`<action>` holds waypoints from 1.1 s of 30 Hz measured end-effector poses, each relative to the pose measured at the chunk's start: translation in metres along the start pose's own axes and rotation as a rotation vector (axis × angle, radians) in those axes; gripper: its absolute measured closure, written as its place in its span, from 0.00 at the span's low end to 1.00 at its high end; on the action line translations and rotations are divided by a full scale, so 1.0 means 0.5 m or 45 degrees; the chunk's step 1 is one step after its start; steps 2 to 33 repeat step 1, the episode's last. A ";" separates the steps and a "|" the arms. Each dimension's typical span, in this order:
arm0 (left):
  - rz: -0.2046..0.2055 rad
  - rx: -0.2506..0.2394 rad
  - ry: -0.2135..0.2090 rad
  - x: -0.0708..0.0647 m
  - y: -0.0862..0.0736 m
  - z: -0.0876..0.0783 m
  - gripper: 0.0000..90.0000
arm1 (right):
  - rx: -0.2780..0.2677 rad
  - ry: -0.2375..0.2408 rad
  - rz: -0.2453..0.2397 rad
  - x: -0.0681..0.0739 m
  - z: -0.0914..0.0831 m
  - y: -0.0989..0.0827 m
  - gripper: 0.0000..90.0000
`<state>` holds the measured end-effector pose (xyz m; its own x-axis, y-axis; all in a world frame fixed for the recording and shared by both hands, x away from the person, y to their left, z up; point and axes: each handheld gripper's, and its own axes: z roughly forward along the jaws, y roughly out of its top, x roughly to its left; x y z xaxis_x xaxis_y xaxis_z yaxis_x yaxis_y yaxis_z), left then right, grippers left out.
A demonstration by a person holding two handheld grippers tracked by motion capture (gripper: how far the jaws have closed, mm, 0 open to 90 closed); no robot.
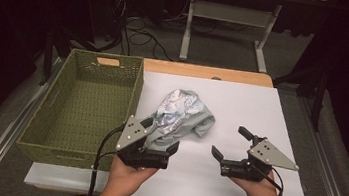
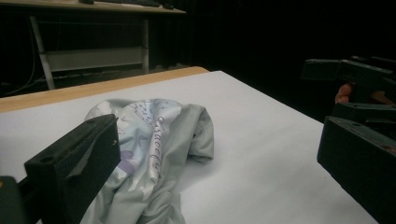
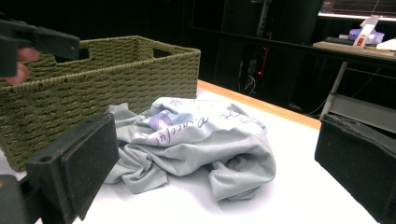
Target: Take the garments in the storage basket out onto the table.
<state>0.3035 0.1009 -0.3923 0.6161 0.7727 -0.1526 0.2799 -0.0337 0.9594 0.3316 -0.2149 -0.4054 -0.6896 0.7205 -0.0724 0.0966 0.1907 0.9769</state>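
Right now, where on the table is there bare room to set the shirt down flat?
The white sheet is bare to the right of the shirt, up to the wooden edge, and along the near edge in front of both tongs. The green basket holds nothing. It is crowded on the left, where the left tongs reach the shirt beside the basket wall.

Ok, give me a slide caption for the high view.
Two open hand-held grippers approach a crumpled grey garment beside a green wicker basket.
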 end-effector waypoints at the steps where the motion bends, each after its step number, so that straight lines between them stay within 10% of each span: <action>1: -0.004 0.006 0.001 0.001 -0.002 0.001 0.00 | 0.006 0.001 -0.003 0.004 0.002 -0.001 0.01; 33: -0.004 0.006 0.001 0.001 -0.002 0.001 0.00 | 0.006 0.001 -0.003 0.004 0.002 -0.001 0.01</action>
